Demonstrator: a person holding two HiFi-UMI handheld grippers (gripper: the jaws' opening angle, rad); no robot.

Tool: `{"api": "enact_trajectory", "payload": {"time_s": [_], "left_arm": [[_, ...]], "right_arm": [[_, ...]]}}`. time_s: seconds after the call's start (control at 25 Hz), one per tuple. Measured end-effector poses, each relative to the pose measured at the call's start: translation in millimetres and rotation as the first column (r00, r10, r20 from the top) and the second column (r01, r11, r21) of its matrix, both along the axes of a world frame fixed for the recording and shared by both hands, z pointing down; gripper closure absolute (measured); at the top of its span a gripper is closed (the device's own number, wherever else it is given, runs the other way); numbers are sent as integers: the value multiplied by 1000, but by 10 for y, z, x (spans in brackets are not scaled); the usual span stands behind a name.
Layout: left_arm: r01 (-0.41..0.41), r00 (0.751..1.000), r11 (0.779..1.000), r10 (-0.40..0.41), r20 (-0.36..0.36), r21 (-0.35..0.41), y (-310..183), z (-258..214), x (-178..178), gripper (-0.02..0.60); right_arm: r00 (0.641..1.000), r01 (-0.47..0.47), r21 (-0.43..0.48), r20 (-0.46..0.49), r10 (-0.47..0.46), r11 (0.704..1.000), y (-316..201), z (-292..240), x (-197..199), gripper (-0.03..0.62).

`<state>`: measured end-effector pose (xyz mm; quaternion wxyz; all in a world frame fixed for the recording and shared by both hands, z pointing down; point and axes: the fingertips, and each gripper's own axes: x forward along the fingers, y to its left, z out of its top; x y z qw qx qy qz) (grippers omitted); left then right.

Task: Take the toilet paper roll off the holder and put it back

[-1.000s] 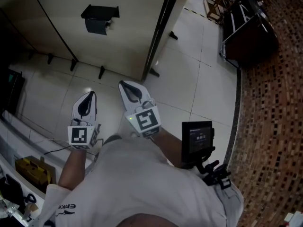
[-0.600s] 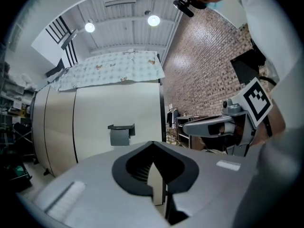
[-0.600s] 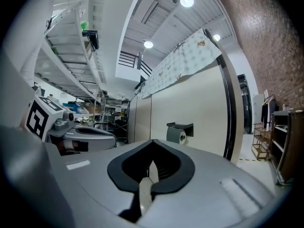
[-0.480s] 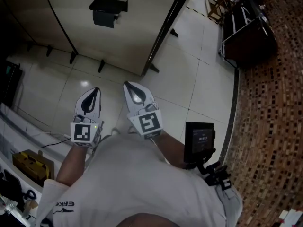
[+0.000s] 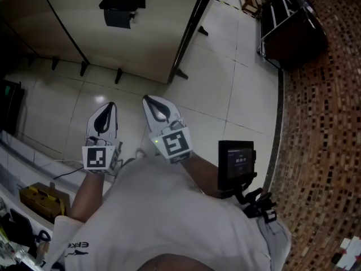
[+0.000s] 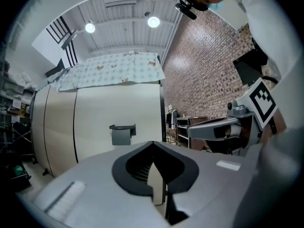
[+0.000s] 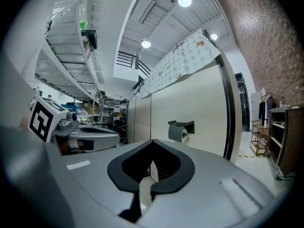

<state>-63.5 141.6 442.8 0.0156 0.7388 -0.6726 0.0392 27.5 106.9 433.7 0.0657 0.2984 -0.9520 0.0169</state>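
Observation:
A dark toilet paper holder [image 5: 121, 2] is fixed on the beige partition wall, with the toilet paper roll [image 5: 119, 18] hanging under its lid. The holder [image 6: 122, 128] and its roll [image 6: 121, 137] show small and far off in the left gripper view. In the right gripper view the roll [image 7: 177, 134] hangs below the holder [image 7: 181, 124]. My left gripper [image 5: 105, 112] and right gripper [image 5: 153, 102] are held side by side close to the person's chest, well short of the wall. Both are shut with nothing between the jaws.
The beige partition stands on short dark feet [image 5: 119, 75] over a glossy tiled floor [image 5: 225, 78]. A dark door post [image 5: 189, 35] runs beside it. A dark cabinet [image 5: 290, 27] and brick-patterned flooring [image 5: 324, 129] lie to the right. A shelf with a yellow box [image 5: 42, 199] is at the left.
The head view has shifted slightly, so the holder sits at a slightly different spot in it. Both grippers stay shut and side by side near the chest.

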Motion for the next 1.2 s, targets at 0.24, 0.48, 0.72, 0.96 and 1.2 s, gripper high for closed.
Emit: {"api": "enact_trajectory", "payload": {"time_s": [0.24,0.48,0.72,0.96,1.2], "left_arm": [[0,1000,1000,0,-12,-5,27,21,-40,580],[-24,1000,1000,24,-3,14,50,5,-7,580],[-23,1000,1000,23,-7,9,65,-10,7,580],[-24,1000,1000,24,-5,14,58,-36,25,580],[-22,1000,1000,21,2,14,73,-41,16,580]], "right_arm": [[1000,-3,-5,-9,3,1000,52,8,-12,583],[1000,-12,0,-10,12,1000,108,-7,-5,583],[1000,-8,15,-17,8,1000,137,-38,6,583],[1000,-8,17,-10,8,1000,130,-51,23,583],[1000,7,30,-27,-6,1000,147,-72,10,582]]}}
